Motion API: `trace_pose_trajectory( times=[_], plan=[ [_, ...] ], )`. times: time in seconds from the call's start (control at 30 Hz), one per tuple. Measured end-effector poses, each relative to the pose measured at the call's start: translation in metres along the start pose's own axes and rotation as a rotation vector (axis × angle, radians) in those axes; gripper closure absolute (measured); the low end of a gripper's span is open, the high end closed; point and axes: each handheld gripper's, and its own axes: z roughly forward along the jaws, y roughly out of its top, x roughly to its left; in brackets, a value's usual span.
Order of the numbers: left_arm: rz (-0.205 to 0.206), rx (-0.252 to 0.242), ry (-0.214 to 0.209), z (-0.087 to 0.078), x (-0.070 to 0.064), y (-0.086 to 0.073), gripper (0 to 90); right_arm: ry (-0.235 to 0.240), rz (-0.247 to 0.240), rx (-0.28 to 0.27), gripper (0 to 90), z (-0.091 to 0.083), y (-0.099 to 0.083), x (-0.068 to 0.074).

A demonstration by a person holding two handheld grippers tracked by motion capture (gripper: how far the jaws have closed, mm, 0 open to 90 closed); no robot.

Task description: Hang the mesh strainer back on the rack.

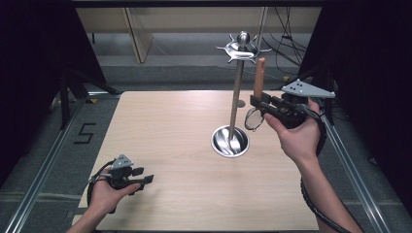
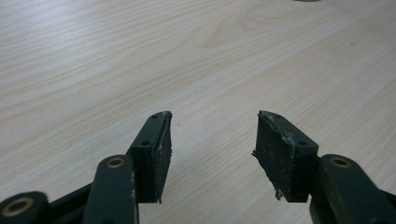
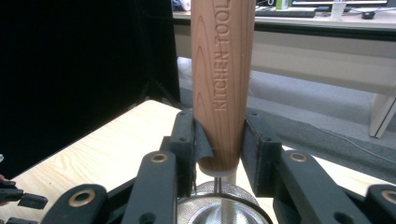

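Resting low near the front-left corner of the pale wooden table (image 1: pixel 160 126), the left gripper (image 1: pixel 140 180) has its jaws spread wide with bare wood grain between the pads, holding nothing. Toward the middle-right of the table stands a polished steel utensil stand (image 1: pixel 236 87), a thin upright pole rising from a round bowl-like base to a crown of hooked arms (image 1: pixel 241 48) at the top. Just right of that pole, the right gripper (image 1: pixel 256 102) is lifted off the table near the right edge, its jaws closed on the lower end of a wooden handle stamped "KITCHEN TOOL" (image 3: pixel 223 84). The handle's long axis runs nearly vertical, top end up beside the crown, with a fine steel mesh strainer bowl (image 3: pixel 219 207) hanging below the jaws. The hooks lie up and to the left of the handle's tip, so the right hand is far nearer; hanging it there looks the likely aim.
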Motion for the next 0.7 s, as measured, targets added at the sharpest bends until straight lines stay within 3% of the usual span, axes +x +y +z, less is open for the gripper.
trace_pose_trajectory(
  times=[0.07, 0.13, 0.17, 0.33, 0.4, 0.5, 0.7],
  plan=[
    [0.007, 0.010, -0.015, -0.001, 0.001, 0.001, 44.8, 0.002, 0.028, 0.009, 69.2, 0.000, 0.001, 0.001],
    [-0.005, -0.016, -0.011, 0.000, 0.000, 0.000, 44.8, 0.001, 0.007, -0.001, 69.2, 0.000, 0.001, 0.000],
    [0.010, 0.004, -0.017, -0.002, 0.002, 0.001, 44.8, 0.002, 0.027, 0.019, 69.2, 0.001, 0.001, 0.001],
    [0.006, 0.002, -0.013, -0.002, 0.002, 0.001, 44.8, 0.001, 0.010, 0.012, 69.2, 0.005, 0.000, 0.001],
    [0.007, -0.005, -0.007, -0.002, 0.002, 0.000, 44.8, 0.004, 0.030, 0.012, 69.2, 0.007, 0.000, 0.003],
    [-0.006, -0.006, -0.011, -0.002, 0.001, 0.000, 44.8, -0.002, -0.004, 0.013, 69.2, 0.009, 0.000, 0.000],
    [0.011, -0.003, -0.011, -0.002, 0.002, 0.000, 44.8, -0.002, 0.020, 0.017, 69.2, 0.011, 0.000, 0.001]
  ],
)
